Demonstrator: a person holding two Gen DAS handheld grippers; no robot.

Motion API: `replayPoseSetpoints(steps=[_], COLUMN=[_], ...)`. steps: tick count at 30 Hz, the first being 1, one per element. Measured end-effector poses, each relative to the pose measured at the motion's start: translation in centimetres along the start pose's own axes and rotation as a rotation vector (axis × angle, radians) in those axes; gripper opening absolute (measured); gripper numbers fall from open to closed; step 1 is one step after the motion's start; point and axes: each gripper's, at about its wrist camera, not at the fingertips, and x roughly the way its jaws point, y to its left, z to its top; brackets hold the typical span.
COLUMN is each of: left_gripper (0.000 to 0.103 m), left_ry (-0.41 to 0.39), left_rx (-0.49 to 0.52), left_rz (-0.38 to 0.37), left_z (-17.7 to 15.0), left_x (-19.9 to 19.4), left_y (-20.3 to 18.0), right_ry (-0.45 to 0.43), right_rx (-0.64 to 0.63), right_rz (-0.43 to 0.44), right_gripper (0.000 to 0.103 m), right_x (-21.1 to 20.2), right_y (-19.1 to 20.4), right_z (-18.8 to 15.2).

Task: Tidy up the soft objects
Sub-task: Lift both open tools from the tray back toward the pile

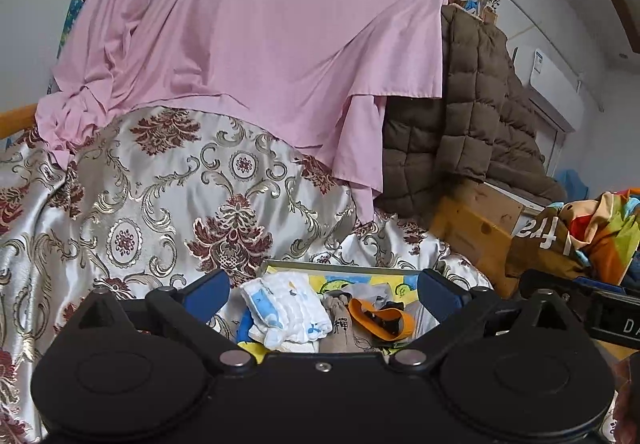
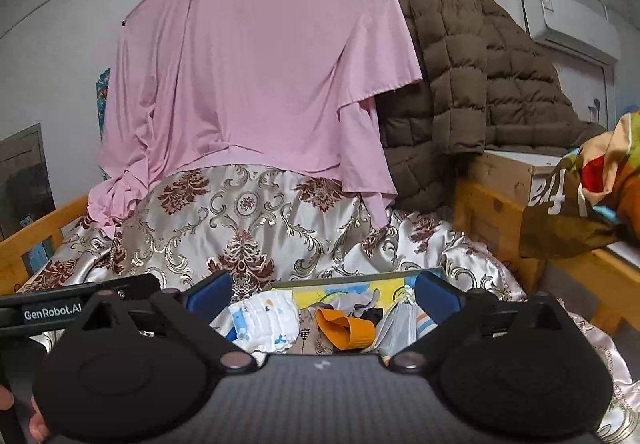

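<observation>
- A large pink cotton sheet [image 1: 248, 36] hangs across the upper middle of both views, draped over the top of a shiny silver satin bedspread with dark red and gold damask pattern [image 1: 168, 188] that fills the centre and left.
- A brown quilted puffer jacket [image 2: 472, 84] is heaped at the right, above a pale wooden bed frame [image 2: 492, 212].
- A crumpled multicoloured garment with white lettering [image 2: 580, 204] sits at the right edge of both views.
- A shallow tray with a yellow and blue cartoon-printed bottom [image 1: 340, 267] lies on the bedspread at lower centre, and the small soft things are piled in it.
- A white quilted cloth with blue print [image 1: 288, 308] lies at the left of the pile; it looks light and floppy, best pinched at a bunched fold, not a loose edge.
- An orange fabric band [image 2: 346, 328] lies just beside it to the right; it is limp, with a loop that could be hooked or pinched.
- A beige sock with a dark printed character [image 1: 342, 326] lies between cloth and band, partly covered.
- The left gripper [image 1: 324, 290] hovers with its fingers spread, holding nothing.
- The right gripper [image 2: 322, 294] does likewise, fingers wide apart and empty.
</observation>
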Motion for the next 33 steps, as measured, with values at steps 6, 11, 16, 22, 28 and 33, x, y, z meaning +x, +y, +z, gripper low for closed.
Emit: replayPoseSetpoints(steps=[6, 11, 16, 22, 28, 33], left_gripper=[0.1, 0.102, 0.102, 0.102, 0.102, 0.102], left_ry=[-0.013, -0.019, -0.024, -0.028, -0.032, -0.043], left_rx=[0.005, 0.019, 0.03, 0.035, 0.033, 0.033], left_rz=[0.001, 0.004, 0.011, 0.028, 0.038, 0.048], left_z=[-0.1, -0.6, -1.2, -2.1, -2.5, -3.0], left_x=[-1.6, -2.8, -4.0, -5.4, -6.7, -8.1], left_y=[-0.2, -0.6, -0.9, -0.8, -0.8, -0.9], right_ry=[-0.01, -0.013, -0.015, -0.017, -0.021, -0.029], right_rx=[0.004, 0.007, 0.007, 0.001, -0.005, 0.007], right_rz=[0.004, 0.005, 0.004, 0.011, 0.019, 0.022], right_gripper=[0.101, 0.102, 0.103, 0.103, 0.103, 0.103], right_x=[-1.3, -2.3, -3.3, -4.9, -6.2, -7.3], right_y=[0.2, 0.2, 0.3, 0.5, 0.9, 0.9], right_z=[-0.1, -0.6, -1.3, -2.3, -2.8, -3.0])
